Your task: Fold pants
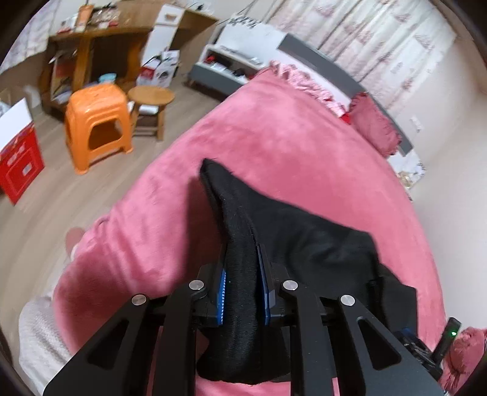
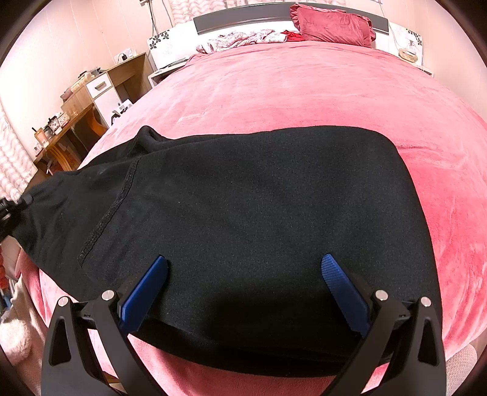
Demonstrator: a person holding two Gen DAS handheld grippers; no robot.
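Note:
Black pants (image 2: 258,213) lie across the near part of a pink bed (image 2: 304,91). In the left wrist view my left gripper (image 1: 242,262) is shut on a bunched fold of the pants (image 1: 237,274) and holds it raised above the bed; the rest of the cloth (image 1: 319,243) drapes down to the right. In the right wrist view my right gripper (image 2: 245,262) is open, its blue pads (image 2: 146,292) spread wide just over the flat pants near the bed's front edge, holding nothing. The left gripper shows faintly at the far left (image 2: 12,207).
An orange plastic stool (image 1: 97,121) and a small round wooden stool (image 1: 150,106) stand on the floor beside the bed. A wooden desk (image 1: 97,45) is behind them. A red pillow (image 2: 331,26) lies at the headboard. A red box (image 1: 18,164) sits at left.

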